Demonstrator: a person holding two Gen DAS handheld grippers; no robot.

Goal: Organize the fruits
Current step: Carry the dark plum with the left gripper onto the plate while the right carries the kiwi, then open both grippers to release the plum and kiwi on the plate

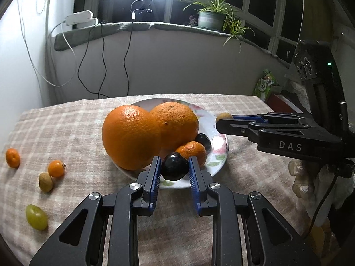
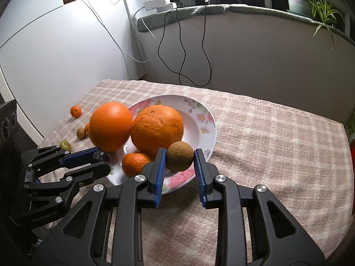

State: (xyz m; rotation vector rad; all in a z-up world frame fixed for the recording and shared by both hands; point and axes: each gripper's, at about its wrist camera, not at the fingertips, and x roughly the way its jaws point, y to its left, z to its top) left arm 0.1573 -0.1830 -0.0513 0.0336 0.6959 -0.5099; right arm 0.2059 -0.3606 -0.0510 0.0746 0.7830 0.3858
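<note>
Now the left claw (image 1: pixel 174 169) is closed on a small dark round plum (image 1: pixel 174 166), held over the near rim of the white flowered plate (image 1: pixel 218 155). Similarly, the right claw (image 2: pixel 180 158) grips a brown rough kiwi-like fruit (image 2: pixel 180 159) above the same plate. Two big oranges (image 1: pixel 131 139) and a small mandarin (image 1: pixel 192 151) lie in the plate. On the checked cloth worktop (image 1: pixel 66 133), to the left, rest a green grape (image 1: pixel 36 216) and other small fruits.

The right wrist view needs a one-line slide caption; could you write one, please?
Right gripper holds a brown fruit over the plate of oranges.
</note>
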